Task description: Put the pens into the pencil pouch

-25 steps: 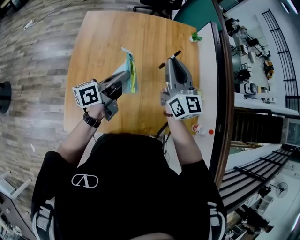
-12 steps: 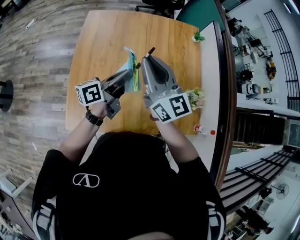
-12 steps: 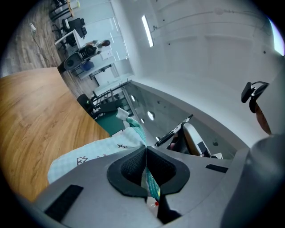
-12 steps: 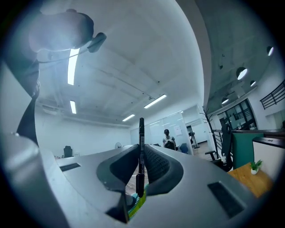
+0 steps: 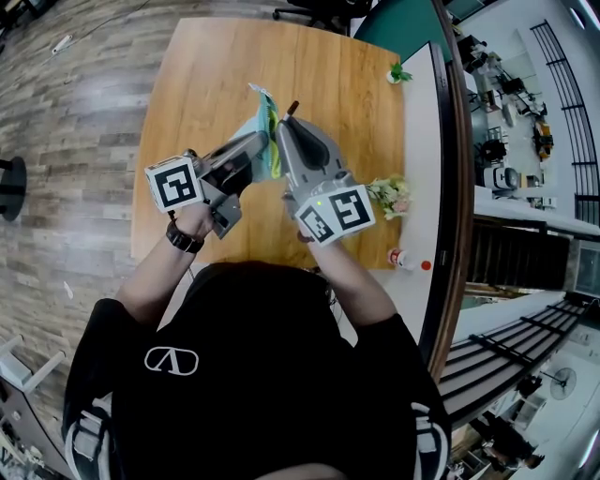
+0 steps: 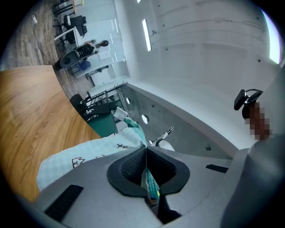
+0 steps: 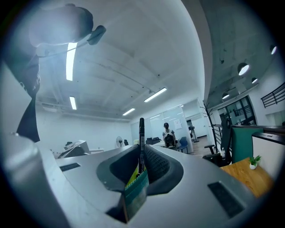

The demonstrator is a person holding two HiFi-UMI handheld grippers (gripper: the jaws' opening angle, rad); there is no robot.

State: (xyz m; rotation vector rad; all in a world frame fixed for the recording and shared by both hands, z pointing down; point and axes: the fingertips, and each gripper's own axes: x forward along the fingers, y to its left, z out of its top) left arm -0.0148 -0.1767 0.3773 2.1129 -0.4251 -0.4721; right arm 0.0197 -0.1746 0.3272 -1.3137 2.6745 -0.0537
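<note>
pouch (image 6: 82, 156): pale mint, quilted, teal zip | pen (image 7: 141, 142): slim, black

Wooden table (image 5: 206, 84) | white desk (image 5: 420, 141) along its right edge | small potted plant (image 5: 397, 72) at the desk's far end | bunch of pale flowers (image 5: 389, 195) where table meets desk | small white bottle (image 5: 405, 260), red-tipped, lying nearer in | plank floor (image 5: 66, 112) to the left | office chair (image 5: 314, 11) beyond the table

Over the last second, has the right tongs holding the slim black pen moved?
Yes. The right tongs moved left, away from the small green potted plant, toward the pale blue fabric pouch.
</note>
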